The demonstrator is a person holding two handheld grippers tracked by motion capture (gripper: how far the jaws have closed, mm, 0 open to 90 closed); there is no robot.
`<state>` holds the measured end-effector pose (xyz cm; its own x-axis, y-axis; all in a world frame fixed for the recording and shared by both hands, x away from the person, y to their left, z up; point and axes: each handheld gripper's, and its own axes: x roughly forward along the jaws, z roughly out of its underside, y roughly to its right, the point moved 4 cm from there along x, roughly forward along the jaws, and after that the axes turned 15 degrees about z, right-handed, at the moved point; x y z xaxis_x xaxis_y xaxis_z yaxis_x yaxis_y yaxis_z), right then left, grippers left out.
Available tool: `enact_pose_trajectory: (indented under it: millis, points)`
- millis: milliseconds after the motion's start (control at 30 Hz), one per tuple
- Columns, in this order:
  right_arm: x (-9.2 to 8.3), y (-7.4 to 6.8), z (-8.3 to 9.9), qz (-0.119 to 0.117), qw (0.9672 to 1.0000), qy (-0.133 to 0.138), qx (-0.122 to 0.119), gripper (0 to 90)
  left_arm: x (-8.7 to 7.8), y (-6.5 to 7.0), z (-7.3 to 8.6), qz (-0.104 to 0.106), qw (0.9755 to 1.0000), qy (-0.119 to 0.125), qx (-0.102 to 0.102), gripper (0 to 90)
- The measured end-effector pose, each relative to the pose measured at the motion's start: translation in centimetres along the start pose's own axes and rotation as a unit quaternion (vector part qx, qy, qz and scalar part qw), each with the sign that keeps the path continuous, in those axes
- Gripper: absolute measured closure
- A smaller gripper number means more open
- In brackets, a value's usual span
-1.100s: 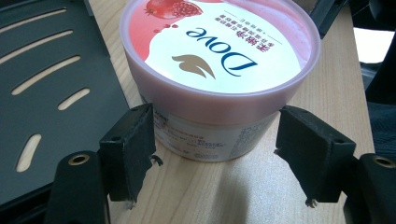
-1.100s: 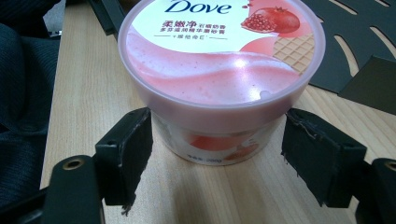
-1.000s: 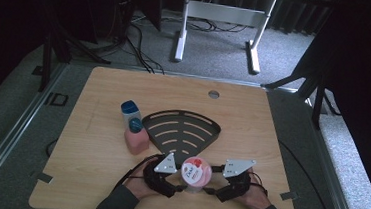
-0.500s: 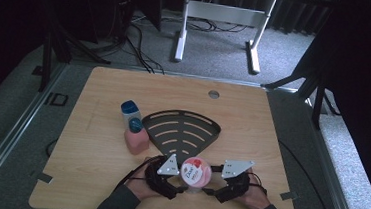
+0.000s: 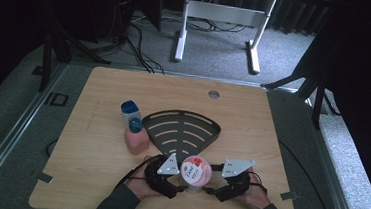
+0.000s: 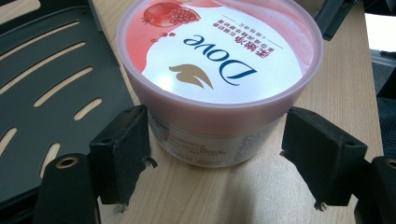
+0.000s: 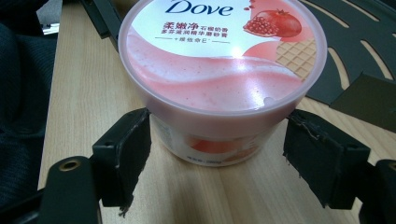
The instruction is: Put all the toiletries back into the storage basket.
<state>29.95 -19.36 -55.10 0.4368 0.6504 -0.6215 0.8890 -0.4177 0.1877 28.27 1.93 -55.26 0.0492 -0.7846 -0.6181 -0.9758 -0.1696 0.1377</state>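
Right at the near edge of the wooden table stands the Dove tub, upright, its pink lid printed with a pomegranate and a white label. It sits just in front of the point of the black slotted fan-shaped tray, between my two grippers.

My left gripper comes at the tub from one side; its jaws are spread wide, one pad close against the tub's wall below the lid rim, the other standing a little clear, so nothing is clamped. My right gripper faces it from the opposite side, jaws likewise wide apart, straddling the tub's lower wall with a small gap at each pad; I cannot tell whether either pad touches.

From above, my left gripper and right gripper flank the tub, each with its grey three-cornered plate on top.

Farther back, left of the tray, a pink bottle with a blue cap lies beside a pale blue-topped container.
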Motion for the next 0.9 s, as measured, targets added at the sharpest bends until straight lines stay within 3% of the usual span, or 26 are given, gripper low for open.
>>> enact_pose_trajectory:
  millis: [900]
  points:
    - [0.2, 1.4, -1.6, -0.002, 1.0, 0.008, -0.005, 23.4, -1.4, -1.0, -1.1, -0.017, 0.9998, 0.003, -0.001, 23.9]
